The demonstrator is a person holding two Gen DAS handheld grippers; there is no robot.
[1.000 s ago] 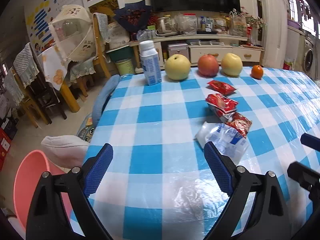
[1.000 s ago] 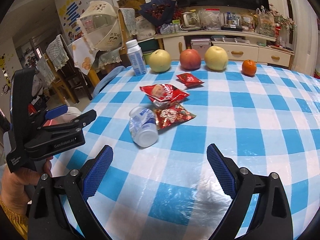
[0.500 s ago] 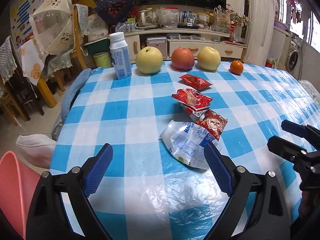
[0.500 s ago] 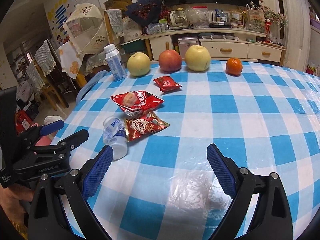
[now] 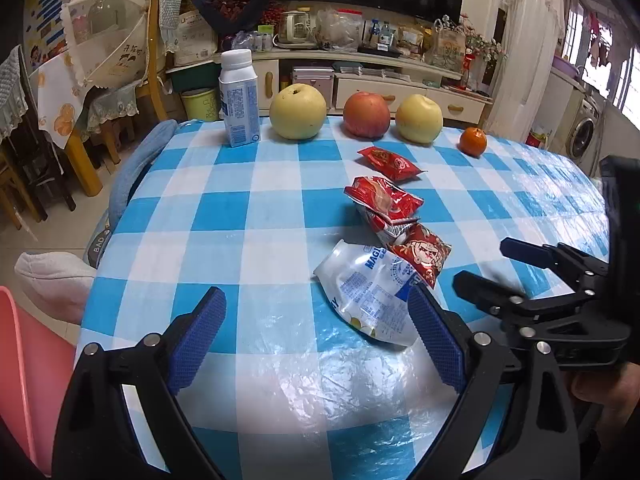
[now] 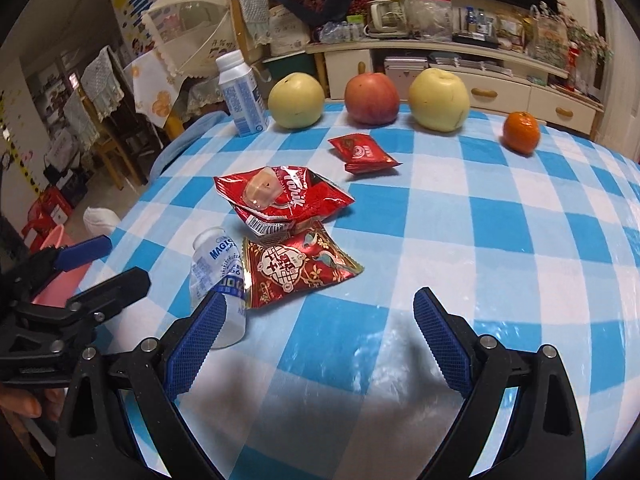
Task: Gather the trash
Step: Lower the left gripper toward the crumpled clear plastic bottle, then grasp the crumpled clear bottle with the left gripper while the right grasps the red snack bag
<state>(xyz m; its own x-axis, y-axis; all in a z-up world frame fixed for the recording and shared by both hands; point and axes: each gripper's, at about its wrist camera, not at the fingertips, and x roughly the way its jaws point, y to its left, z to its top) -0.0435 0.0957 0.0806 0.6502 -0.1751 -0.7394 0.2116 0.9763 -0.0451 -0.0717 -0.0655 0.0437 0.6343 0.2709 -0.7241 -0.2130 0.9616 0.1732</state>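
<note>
Covering the table, a blue-checked cloth (image 5: 248, 208) lies under both gaping, empty grippers.

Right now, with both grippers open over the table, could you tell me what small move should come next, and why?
Probably ease the left gripper forward and rightward over the crushed plastic bottle. It is the nearest trash, lying on its side, and the open fingers sit just short of it.
</note>
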